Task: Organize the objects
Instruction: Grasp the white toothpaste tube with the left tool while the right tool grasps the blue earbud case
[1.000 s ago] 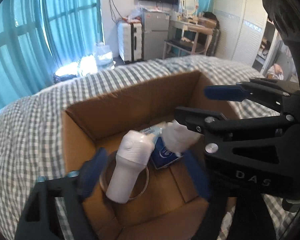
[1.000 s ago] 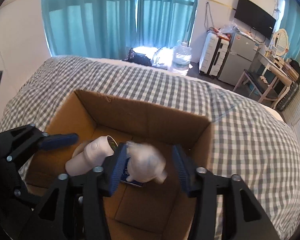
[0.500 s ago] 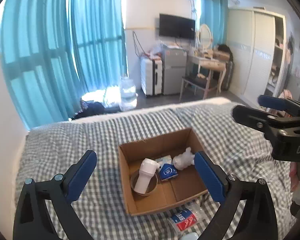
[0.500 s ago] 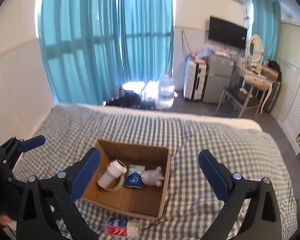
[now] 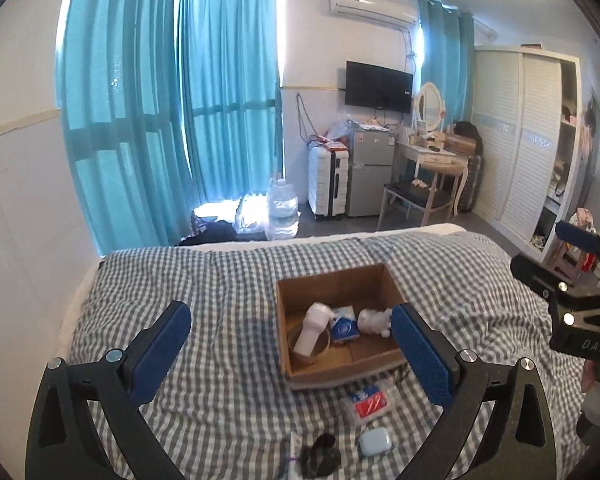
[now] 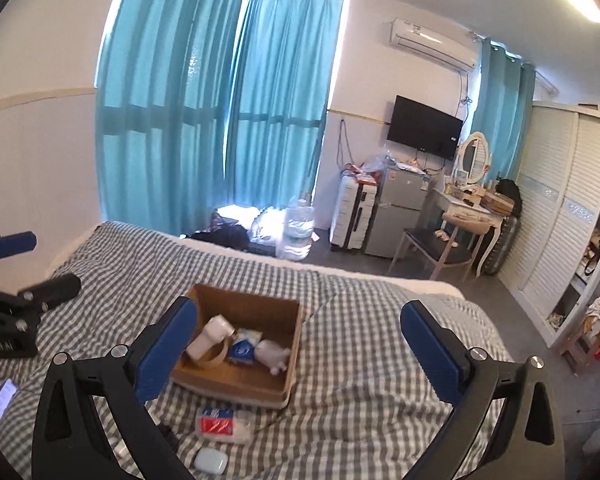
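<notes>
Hovering: left gripper (image 5: 288, 350) and right gripper (image 6: 298, 344), both spread wide, empty, above the cardboard box (image 5: 374, 362).
Loose items: red tissue pack (image 5: 370, 401), pale blue case (image 5: 375, 442), just in front of the box.
Pack axis: roughly parallel to the box's front wall.
Nearer: cannot tell.

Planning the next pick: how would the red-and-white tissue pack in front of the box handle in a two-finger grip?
The tissue pack looks soft and plastic-wrapped, so it would probably squash, feel light and may slip. It lies flat on the checked bedding, so rolling seems unlikely.
</notes>
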`<state>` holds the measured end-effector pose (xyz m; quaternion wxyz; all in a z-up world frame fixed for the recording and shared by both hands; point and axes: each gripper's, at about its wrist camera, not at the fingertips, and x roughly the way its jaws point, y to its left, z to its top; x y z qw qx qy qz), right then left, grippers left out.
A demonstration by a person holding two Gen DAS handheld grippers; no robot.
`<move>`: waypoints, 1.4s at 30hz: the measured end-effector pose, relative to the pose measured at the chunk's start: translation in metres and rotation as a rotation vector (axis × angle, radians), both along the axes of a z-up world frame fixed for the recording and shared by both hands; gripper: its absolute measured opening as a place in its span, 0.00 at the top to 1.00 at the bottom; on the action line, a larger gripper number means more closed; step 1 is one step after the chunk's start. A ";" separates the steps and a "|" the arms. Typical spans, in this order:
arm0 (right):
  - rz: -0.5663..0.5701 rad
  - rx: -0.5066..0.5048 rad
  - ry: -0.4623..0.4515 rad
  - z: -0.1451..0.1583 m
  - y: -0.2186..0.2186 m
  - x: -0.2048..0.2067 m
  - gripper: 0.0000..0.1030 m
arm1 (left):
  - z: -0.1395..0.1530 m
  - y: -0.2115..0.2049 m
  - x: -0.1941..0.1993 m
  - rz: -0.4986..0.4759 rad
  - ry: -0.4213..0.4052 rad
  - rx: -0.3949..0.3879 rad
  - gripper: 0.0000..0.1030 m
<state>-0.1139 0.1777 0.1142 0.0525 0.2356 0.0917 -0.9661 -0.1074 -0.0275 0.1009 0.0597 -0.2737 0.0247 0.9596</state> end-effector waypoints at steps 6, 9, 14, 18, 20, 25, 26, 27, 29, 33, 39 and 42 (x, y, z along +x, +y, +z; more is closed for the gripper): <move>0.046 -0.023 -0.082 -0.043 -0.001 0.014 0.01 | -0.035 -0.014 0.027 0.047 -0.015 0.010 0.00; 0.046 -0.018 -0.118 -0.072 -0.001 0.022 0.01 | -0.062 -0.018 0.035 0.086 -0.031 -0.027 0.00; 0.067 -0.035 -0.172 -0.120 -0.009 0.023 0.01 | -0.119 -0.022 0.035 0.095 -0.101 -0.017 0.00; 0.102 -0.040 -0.235 -0.157 -0.017 0.010 0.01 | -0.166 -0.021 0.025 0.085 -0.180 -0.031 0.00; 0.106 -0.038 -0.264 -0.171 -0.022 0.000 0.01 | -0.188 -0.022 0.018 0.085 -0.236 -0.011 0.00; 0.110 -0.029 -0.346 -0.214 -0.030 -0.021 0.01 | -0.232 -0.030 0.002 0.088 -0.365 0.004 0.00; 0.109 -0.023 -0.359 -0.221 -0.031 -0.023 0.01 | -0.238 -0.032 0.001 0.097 -0.385 0.001 0.00; 0.110 -0.016 -0.372 -0.228 -0.031 -0.025 0.01 | -0.246 -0.034 0.000 0.108 -0.417 -0.006 0.00; 0.111 0.003 -0.411 -0.246 -0.033 -0.028 0.01 | -0.260 -0.035 0.002 0.112 -0.465 -0.024 0.00; 0.097 0.037 -0.492 -0.275 -0.033 -0.035 0.01 | -0.277 -0.028 0.004 0.072 -0.534 -0.048 0.00; 0.118 0.069 -0.565 -0.298 -0.042 -0.040 0.13 | -0.296 -0.017 -0.006 0.037 -0.615 -0.084 0.03; 0.144 0.078 -0.586 -0.306 -0.049 -0.040 0.20 | -0.299 -0.015 -0.009 0.016 -0.618 -0.064 0.09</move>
